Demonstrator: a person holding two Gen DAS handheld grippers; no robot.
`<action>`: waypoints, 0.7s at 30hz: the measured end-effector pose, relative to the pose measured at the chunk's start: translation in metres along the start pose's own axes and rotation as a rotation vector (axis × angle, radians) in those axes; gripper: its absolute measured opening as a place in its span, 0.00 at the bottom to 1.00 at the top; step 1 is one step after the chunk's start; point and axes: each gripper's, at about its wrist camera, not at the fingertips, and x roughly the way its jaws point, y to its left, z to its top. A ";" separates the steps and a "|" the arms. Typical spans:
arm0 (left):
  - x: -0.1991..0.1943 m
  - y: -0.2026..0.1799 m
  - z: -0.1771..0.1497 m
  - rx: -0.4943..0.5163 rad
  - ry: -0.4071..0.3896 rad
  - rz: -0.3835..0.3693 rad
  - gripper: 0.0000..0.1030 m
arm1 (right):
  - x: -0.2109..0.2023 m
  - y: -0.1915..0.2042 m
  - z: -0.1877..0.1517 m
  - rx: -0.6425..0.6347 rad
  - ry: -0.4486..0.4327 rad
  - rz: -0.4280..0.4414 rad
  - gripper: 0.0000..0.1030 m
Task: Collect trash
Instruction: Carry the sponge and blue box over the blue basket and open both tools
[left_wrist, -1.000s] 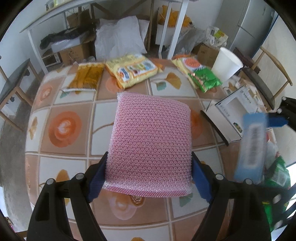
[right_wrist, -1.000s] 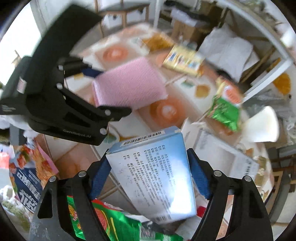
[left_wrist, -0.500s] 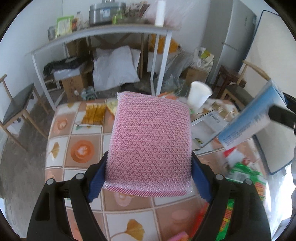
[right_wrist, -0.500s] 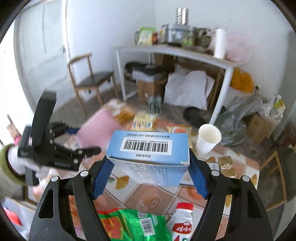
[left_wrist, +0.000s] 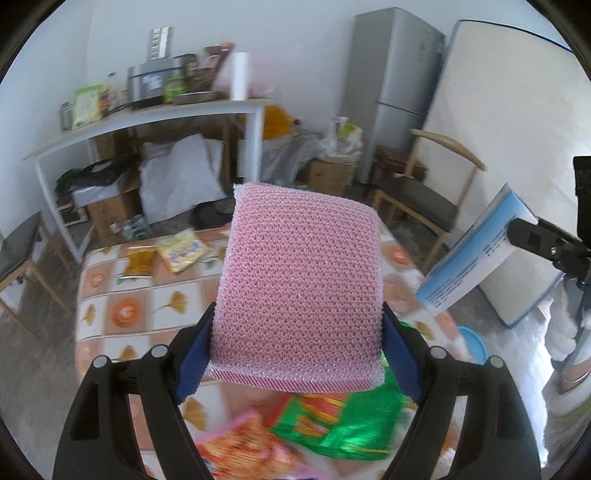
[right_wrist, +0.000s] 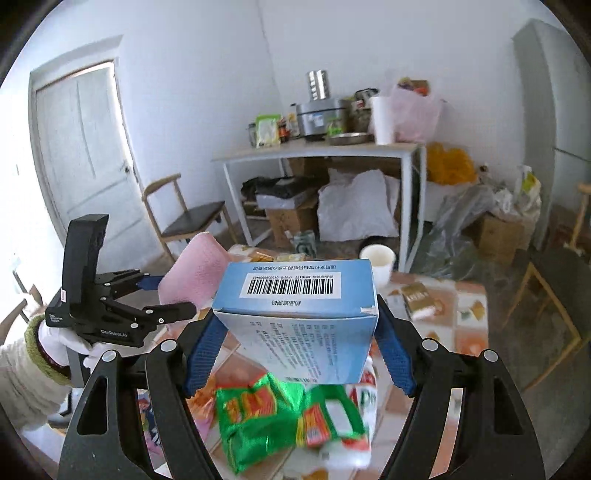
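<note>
Left gripper pinched pink sponge by its side edges, blue pads pressed on both flanks; sponge stuck out forward past the fingertips, lifted over tiled table. Right gripper clamped blue box between its pads, barcode face up, box reaching beyond the tips. Green wrapper lay below the right fingers, untouched.

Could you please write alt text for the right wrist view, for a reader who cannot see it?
The right gripper clamps a blue box, barcode facing the camera, above a tiled table strewn with green snack packets. At left, a white-gloved hand holds the left gripper, which grips a pink sponge; behind stand a chair and a cluttered shelf.
</note>
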 end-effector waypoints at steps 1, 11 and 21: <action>-0.001 -0.013 -0.002 0.011 0.001 -0.017 0.78 | -0.010 -0.004 -0.006 0.014 -0.006 -0.013 0.69; 0.010 -0.135 -0.030 0.141 0.021 -0.175 0.78 | -0.104 -0.049 -0.067 0.159 -0.062 -0.147 0.69; 0.059 -0.258 -0.054 0.267 0.123 -0.367 0.78 | -0.170 -0.105 -0.147 0.389 -0.080 -0.358 0.69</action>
